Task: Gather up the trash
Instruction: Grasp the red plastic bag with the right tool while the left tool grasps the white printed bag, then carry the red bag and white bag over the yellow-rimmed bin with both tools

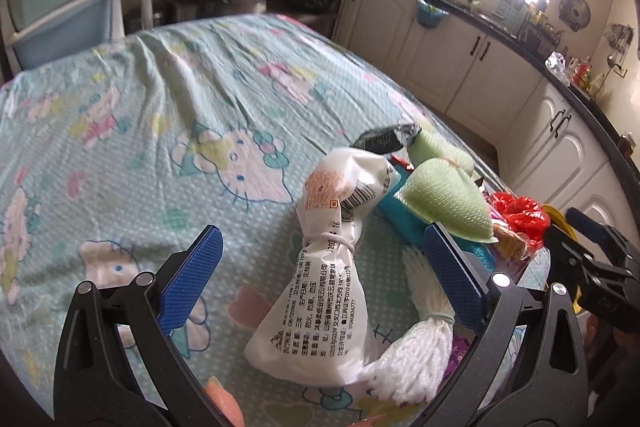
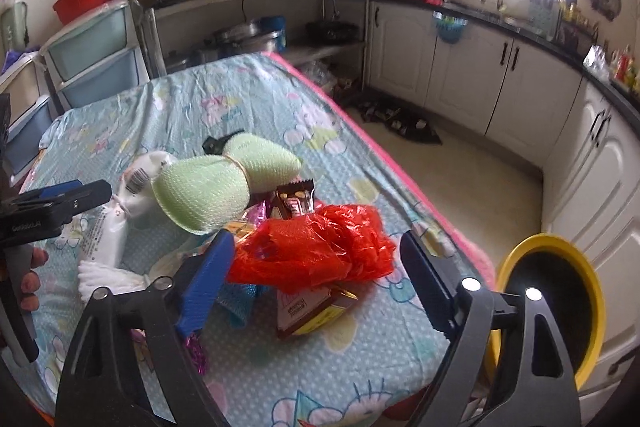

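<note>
Blue-padded left claw (image 1: 324,275) nearest: jaws wide, straddling white printed packet (image 1: 320,291), pads clear of it, nothing gripped. White yarn bundle (image 1: 416,343) lies against packet. Right claw (image 2: 316,283): jaws wide, either side of red plastic bag (image 2: 316,247), no pad contact visible, nothing held. Trash heaped at near corner of desk (image 2: 248,99), judged handy to yellow-rimmed bin (image 2: 560,303) on floor beside it. Beyond: brown wrapper (image 2: 296,201), green mesh sponges (image 2: 224,183). Each claw judged lined up for pick.

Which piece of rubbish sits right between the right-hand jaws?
The crumpled red plastic bag; the white printed packet and green mesh sponges lie farther left.
</note>
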`<state>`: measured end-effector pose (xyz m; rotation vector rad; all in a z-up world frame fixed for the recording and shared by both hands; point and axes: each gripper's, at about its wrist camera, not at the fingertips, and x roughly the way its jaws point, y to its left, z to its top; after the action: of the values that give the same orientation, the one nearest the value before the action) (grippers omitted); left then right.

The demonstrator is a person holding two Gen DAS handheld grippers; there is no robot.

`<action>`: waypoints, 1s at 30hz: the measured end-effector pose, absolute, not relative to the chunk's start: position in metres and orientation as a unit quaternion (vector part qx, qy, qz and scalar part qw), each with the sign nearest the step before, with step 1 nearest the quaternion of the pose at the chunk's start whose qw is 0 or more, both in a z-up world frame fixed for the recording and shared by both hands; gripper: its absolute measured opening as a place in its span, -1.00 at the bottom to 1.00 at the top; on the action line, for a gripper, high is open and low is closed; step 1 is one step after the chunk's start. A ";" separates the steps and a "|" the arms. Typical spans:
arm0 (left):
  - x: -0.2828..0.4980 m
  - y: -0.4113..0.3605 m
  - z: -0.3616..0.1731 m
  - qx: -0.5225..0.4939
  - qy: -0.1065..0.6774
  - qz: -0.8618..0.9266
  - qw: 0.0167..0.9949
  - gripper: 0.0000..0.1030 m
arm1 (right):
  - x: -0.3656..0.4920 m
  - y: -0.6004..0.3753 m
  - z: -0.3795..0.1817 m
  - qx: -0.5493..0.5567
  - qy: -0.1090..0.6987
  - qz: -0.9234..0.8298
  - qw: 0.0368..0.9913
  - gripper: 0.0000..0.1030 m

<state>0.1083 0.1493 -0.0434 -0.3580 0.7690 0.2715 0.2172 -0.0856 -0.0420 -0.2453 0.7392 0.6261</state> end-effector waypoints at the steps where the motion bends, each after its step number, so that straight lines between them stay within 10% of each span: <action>1: 0.111 0.151 -0.046 -0.176 0.376 0.129 0.901 0.80 | 0.221 -0.085 -0.045 -0.115 0.362 0.300 0.875 0.52; 8: 0.125 0.162 -0.062 -0.203 0.405 0.099 0.886 0.78 | 0.238 -0.078 -0.056 -0.102 0.395 0.312 0.858 -0.11; 15: 0.131 0.160 -0.076 -0.197 0.436 0.084 0.874 0.23 | 0.240 -0.084 -0.053 -0.092 0.391 0.323 0.857 -0.70; 21: 0.130 0.159 -0.080 -0.189 0.441 0.068 0.875 -0.44 | 0.239 -0.098 -0.046 -0.076 0.384 0.320 0.863 -0.78; 30: 0.107 0.171 -0.052 -0.171 0.397 0.092 0.897 -0.54 | 0.233 -0.121 -0.028 -0.042 0.370 0.322 0.871 -0.81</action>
<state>0.1072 0.1709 -0.0518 -0.3540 0.8217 0.1898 0.2334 -0.1213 -0.0281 -0.0871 0.7727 0.6732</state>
